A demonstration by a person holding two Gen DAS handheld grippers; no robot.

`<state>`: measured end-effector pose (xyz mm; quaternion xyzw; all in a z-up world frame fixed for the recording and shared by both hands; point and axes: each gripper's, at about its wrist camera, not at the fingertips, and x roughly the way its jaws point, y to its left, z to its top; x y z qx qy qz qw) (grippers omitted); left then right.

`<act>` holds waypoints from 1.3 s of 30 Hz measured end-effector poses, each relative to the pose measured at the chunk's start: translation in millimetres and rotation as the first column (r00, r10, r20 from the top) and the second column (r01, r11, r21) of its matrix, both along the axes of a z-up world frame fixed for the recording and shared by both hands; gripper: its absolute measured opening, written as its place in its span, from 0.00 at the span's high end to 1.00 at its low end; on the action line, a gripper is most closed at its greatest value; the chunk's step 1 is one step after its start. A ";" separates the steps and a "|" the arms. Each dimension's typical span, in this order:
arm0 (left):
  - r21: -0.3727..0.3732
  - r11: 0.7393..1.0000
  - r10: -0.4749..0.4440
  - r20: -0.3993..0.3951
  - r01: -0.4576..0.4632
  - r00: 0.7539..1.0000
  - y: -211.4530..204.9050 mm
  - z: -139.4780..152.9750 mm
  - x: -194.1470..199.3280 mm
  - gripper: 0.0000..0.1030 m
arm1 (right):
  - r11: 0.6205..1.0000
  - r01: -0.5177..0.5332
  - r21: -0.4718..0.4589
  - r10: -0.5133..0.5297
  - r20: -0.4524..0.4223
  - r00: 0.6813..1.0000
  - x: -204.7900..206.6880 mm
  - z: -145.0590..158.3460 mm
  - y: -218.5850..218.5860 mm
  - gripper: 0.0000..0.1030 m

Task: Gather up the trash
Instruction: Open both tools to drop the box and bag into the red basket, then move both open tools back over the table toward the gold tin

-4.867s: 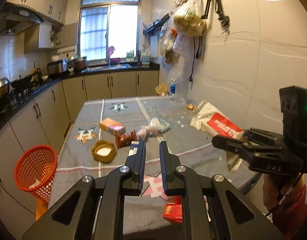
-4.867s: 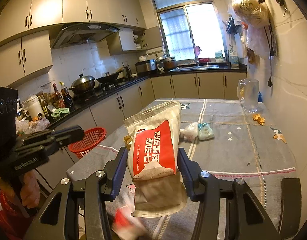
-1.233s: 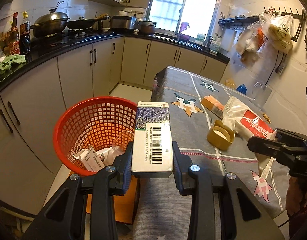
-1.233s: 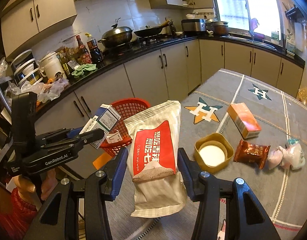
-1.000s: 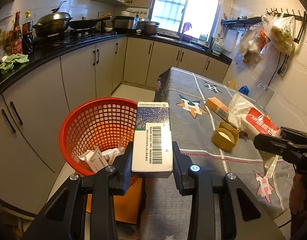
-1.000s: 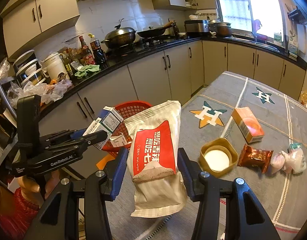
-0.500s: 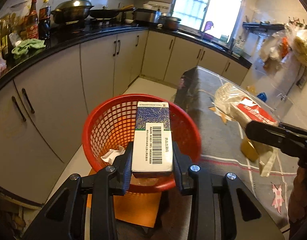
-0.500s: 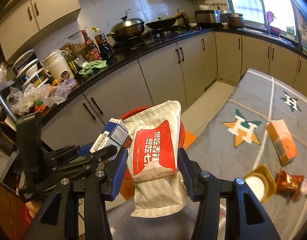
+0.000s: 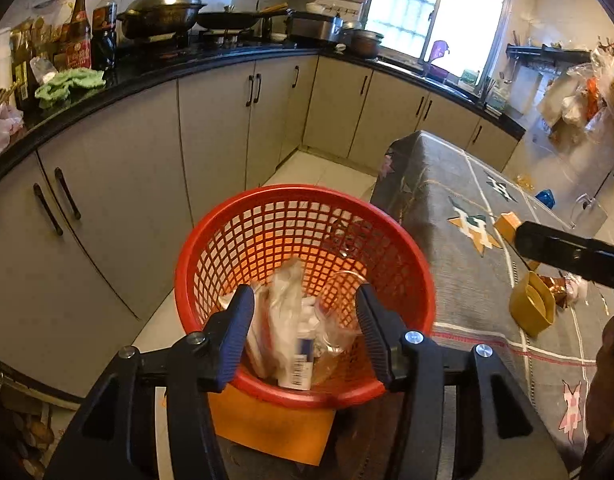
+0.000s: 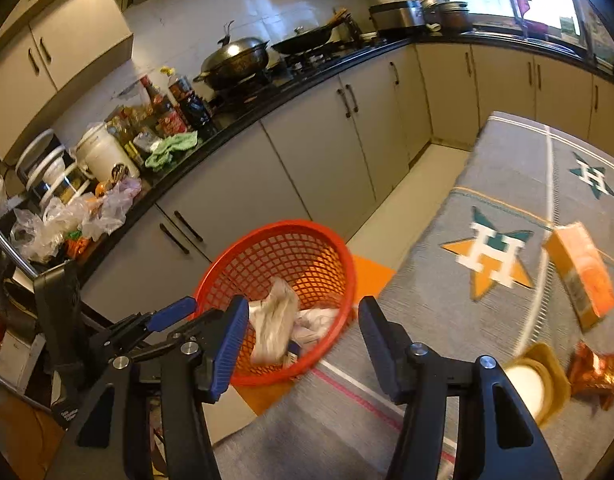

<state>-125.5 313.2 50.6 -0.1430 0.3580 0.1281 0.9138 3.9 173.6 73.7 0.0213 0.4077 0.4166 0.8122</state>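
The left hand-held gripper (image 9: 305, 326) hangs over the red basket (image 9: 403, 248) with its jaws spread and nothing between them; they have just been opening. The carton (image 9: 297, 364) lies inside the basket, barcode up, beside a crumpled bag (image 9: 285, 304) and other wrappers. The right hand-held gripper (image 10: 299, 338) also stands spread and empty above the basket's rim, its jaws having just been opening; the bag shows blurred in the basket in this view (image 10: 273, 326). The basket sits on the floor just beside the worktop (image 10: 447, 292); on the worktop lie an orange box (image 10: 581, 276), a yellow cup (image 10: 527, 384) and a brown wrapper (image 10: 595, 376).
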 end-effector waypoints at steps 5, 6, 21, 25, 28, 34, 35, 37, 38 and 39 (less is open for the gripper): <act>0.046 0.997 -0.066 0.038 0.064 0.997 -30.6 17.0 -6.9 0.42 | 0.997 0.070 -0.017 -0.070 0.033 0.997 -12.0 4.7 -55.8 0.40; 0.048 0.996 -0.082 0.042 0.080 0.996 -36.0 19.4 -7.5 0.42 | 0.996 0.087 -0.018 -0.086 0.033 0.996 -13.6 4.7 -68.0 0.40; 0.050 0.926 -0.375 0.006 0.375 0.927 -173.6 19.7 44.5 0.31 | 0.920 0.391 -0.018 -0.392 -0.034 0.920 -6.4 -11.4 -252.3 0.40; 0.019 0.924 -0.382 -0.034 0.382 0.924 -191.8 7.7 72.8 0.31 | 0.908 0.420 -0.006 -0.419 -0.075 0.905 2.0 -20.4 -266.5 0.40; 0.023 0.927 -0.374 -0.047 0.375 0.926 -199.1 4.8 84.1 0.31 | 0.903 0.429 0.007 -0.426 -0.110 0.898 9.3 -26.8 -272.8 0.40; 0.016 0.930 -0.365 -0.077 0.367 0.928 -202.6 -4.8 101.2 0.31 | 0.890 0.455 0.014 -0.448 -0.144 0.882 24.8 -36.5 -283.8 0.40; 0.012 0.929 -0.367 -0.080 0.369 0.927 -202.7 -6.5 103.7 0.31 | 0.888 0.459 0.017 -0.451 -0.150 0.880 26.7 -37.8 -285.5 0.40; 0.008 0.930 -0.365 -0.082 0.367 0.927 -202.2 -8.2 107.3 0.31 | 0.886 0.464 0.019 -0.456 -0.160 0.876 30.9 -40.3 -287.4 0.40; 0.006 0.930 -0.365 -0.083 0.367 0.927 -202.5 -9.2 109.0 0.31 | 0.885 0.464 0.020 -0.455 -0.162 0.875 32.3 -41.3 -287.8 0.40; 0.003 0.930 -0.365 -0.085 0.366 0.927 -202.8 -10.3 111.2 0.31 | 0.886 0.463 0.022 -0.454 -0.165 0.876 32.9 -41.9 -287.7 0.40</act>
